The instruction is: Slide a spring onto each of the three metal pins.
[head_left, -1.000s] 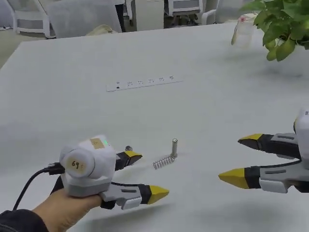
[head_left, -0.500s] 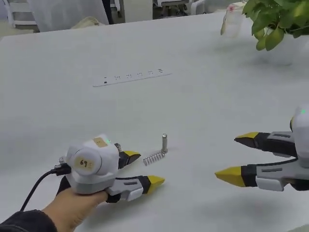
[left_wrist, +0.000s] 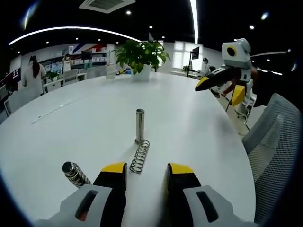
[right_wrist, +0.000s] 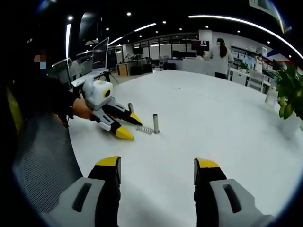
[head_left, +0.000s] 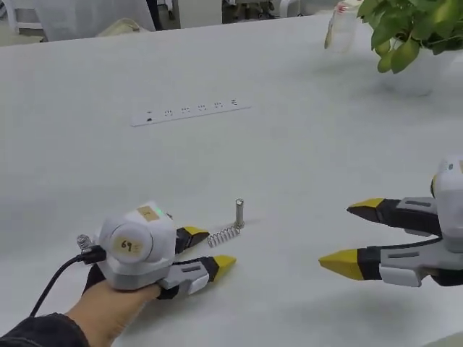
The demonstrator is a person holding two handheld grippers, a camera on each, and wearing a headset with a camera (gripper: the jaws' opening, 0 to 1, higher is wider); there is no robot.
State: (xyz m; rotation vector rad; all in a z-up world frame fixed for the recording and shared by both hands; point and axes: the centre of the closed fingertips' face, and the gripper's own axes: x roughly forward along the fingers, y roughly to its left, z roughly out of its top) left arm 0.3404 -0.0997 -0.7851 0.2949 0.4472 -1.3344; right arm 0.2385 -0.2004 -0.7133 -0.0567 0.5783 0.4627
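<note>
Left gripper view: sprung pin just left of left tongs; mostly hidden in head view. Loose spring lies on counter at foot of upright bare pin. Left tongs and right tongs parted, empty. Left gap narrower than a second ago.

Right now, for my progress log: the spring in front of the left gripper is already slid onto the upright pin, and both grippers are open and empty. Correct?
No. The spring lies on the table at the foot of the upright pin, not on it, as the left gripper view shows. The left gripper and right gripper are open and empty.
</note>
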